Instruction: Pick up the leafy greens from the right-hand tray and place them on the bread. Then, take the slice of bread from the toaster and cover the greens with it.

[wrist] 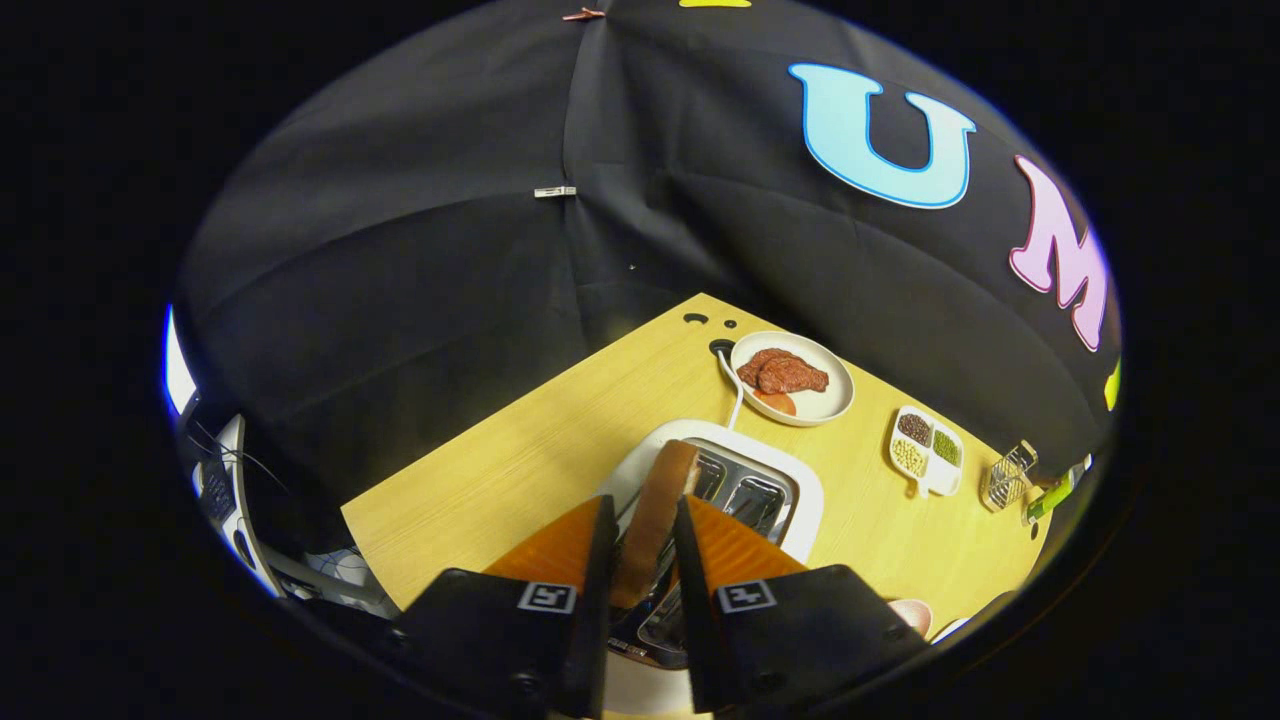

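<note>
We see our claw [645,520] tilted steeply down over the wooden worktop [520,460], its two fingers drawn close together with a slice of bread [655,515] standing on edge between them. Both fingers press on the slice's flat sides, so the claw is closed on it. The slice's brown crust runs up from between the fingers and its top end pokes out just beyond the fingertips. Whether its lower end is still in the slot, we cannot tell.

Directly below the slice sits the white toaster [735,480], its two metal slots open to us just right of the bread. A white cord [735,395] runs from the toaster's far side to a hole in the worktop.

Beyond the toaster, farther off, a round white plate [830,405] carries pieces of brown meat [785,372]. To the right of that plate lies a small white dish with compartments [925,452] holding beans or grains of different colours. Farther right again stands a small wire rack [1008,478], near the worktop's right edge.
</note>
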`<state>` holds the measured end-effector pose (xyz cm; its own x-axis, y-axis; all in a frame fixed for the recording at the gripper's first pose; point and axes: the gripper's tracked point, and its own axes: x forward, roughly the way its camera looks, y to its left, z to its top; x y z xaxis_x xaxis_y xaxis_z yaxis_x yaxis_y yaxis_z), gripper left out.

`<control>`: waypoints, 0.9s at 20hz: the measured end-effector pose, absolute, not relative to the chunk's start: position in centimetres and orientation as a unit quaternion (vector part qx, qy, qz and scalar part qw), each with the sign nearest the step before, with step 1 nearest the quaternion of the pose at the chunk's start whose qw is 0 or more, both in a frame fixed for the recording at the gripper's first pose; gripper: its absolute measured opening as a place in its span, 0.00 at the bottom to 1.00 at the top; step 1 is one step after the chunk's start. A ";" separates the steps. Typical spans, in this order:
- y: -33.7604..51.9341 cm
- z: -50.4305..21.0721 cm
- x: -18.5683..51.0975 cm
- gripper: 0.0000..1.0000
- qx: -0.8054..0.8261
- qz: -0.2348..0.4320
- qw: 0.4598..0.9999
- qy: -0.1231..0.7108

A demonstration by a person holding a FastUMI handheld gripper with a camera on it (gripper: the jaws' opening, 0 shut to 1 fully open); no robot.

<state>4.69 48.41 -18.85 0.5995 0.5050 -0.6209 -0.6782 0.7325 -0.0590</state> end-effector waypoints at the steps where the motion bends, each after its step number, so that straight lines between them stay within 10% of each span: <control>1: 48.5 -19.0 4.7 0.29 -0.140 0.339 0.880 0.302; 18: 46.4 -11.8 5.0 0.08 -0.054 0.378 0.879 0.286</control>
